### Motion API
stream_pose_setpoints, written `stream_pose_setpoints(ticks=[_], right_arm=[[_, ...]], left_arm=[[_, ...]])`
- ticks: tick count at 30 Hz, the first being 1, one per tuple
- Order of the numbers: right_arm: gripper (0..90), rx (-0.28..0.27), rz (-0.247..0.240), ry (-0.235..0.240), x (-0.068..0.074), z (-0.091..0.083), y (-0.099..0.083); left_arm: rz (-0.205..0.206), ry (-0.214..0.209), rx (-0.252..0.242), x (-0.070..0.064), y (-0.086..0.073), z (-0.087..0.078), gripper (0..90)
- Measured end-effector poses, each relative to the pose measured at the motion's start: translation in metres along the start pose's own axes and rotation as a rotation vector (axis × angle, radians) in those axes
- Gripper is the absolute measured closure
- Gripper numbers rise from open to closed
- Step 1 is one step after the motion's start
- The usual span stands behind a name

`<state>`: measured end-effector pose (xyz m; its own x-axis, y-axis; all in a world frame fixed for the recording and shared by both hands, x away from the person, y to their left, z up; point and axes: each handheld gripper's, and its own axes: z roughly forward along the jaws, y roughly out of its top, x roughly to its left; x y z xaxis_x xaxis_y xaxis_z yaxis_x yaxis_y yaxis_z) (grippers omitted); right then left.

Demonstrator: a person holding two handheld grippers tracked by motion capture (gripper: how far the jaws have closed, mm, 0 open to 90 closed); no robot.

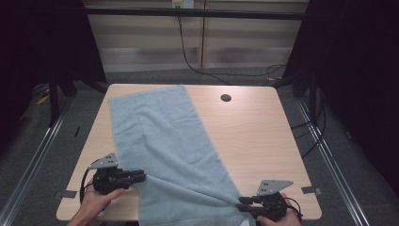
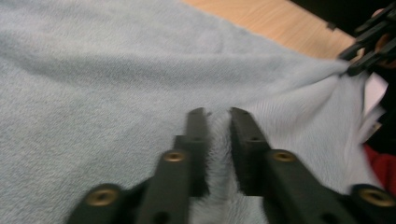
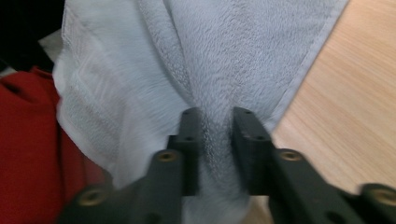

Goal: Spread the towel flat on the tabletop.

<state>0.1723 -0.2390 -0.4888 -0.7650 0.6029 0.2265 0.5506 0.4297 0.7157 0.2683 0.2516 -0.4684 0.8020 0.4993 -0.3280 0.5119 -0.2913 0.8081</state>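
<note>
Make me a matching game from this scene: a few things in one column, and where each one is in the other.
Things:
1. towel
2. left gripper
3. right gripper
4. round hole

Places:
A. far side of the table, on bare wood
B. clamped on the towel's near right corner
C. spread slantwise across the table
D. clamped on the towel's left edge

Pairs: 1-C, 2-D, 3-B, 4-A

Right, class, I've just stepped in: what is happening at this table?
A person works a light blue towel spread slantwise across a wooden table. The left gripper is shut on the towel's near left edge, and the right gripper pinches its near right edge, bunching the cloth there. The towel's near end hangs over the table's front edge.
</note>
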Motion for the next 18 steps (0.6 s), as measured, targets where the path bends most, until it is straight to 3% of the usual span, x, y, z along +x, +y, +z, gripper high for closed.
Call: stream_pose_setpoints(ticks=[1, 2, 3, 5, 6, 7, 9, 10, 11, 12, 13, 16, 17, 18], right_arm=[[60.7, -0.057, 0.022, 0.014, -0.008, -0.004, 0.01], [59.8, -0.078, 0.019, 0.005, -0.013, -0.004, 0.018], [59.8, -0.078, 0.019, 0.005, -0.013, -0.004, 0.018], [60.1, -0.102, 0.005, -0.012, -0.032, 0.01, 0.048], [60.4, -0.101, 0.005, -0.021, -0.04, 0.018, 0.059], [60.4, -0.101, 0.005, -0.021, -0.04, 0.018, 0.059], [62.4, -0.099, -0.008, -0.017, -0.051, 0.036, 0.078], [62.4, -0.096, -0.004, -0.013, -0.066, 0.059, 0.102], [62.3, -0.091, -0.005, -0.014, -0.071, 0.07, 0.111], [62.3, -0.091, -0.005, -0.014, -0.071, 0.07, 0.111], [62.0, -0.072, -0.007, -0.018, -0.081, 0.093, 0.126], [61.6, -0.05, -0.008, -0.026, -0.087, 0.116, 0.135], [60.9, -0.007, -0.009, -0.041, -0.09, 0.136, 0.139], [61.3, 0.017, -0.018, -0.048, -0.09, 0.142, 0.139]], left_arm=[[0.003, 0.016, -0.008, 0.004, 0.005, -0.001, 67.5], [0.0, 0.035, -0.011, 0.008, 0.009, 0.0, 65.6], [0.0, 0.035, -0.011, 0.008, 0.009, 0.0, 64.6], [-0.005, 0.105, 0.01, 0.027, 0.018, 0.008, 63.6], [-0.005, 0.105, 0.01, 0.027, 0.018, 0.008, 63.5], [-0.022, 0.12, 0.015, 0.036, 0.021, 0.011, 63.5], [-0.057, 0.155, 0.028, 0.054, 0.023, 0.018, 63.6], [-0.078, 0.166, 0.064, 0.069, 0.022, 0.025, 63.9], [-0.078, 0.181, 0.076, 0.075, 0.022, 0.028, 65.3], [-0.078, 0.181, 0.076, 0.075, 0.022, 0.028, 65.9], [-0.076, 0.221, 0.084, 0.082, 0.019, 0.034, 65.5], [-0.091, 0.215, 0.106, 0.085, 0.015, 0.039, 64.9], [-0.074, 0.221, 0.108, 0.084, 0.013, 0.041, 64.1], [-0.069, 0.222, 0.107, 0.081, 0.013, 0.043, 62.5]])
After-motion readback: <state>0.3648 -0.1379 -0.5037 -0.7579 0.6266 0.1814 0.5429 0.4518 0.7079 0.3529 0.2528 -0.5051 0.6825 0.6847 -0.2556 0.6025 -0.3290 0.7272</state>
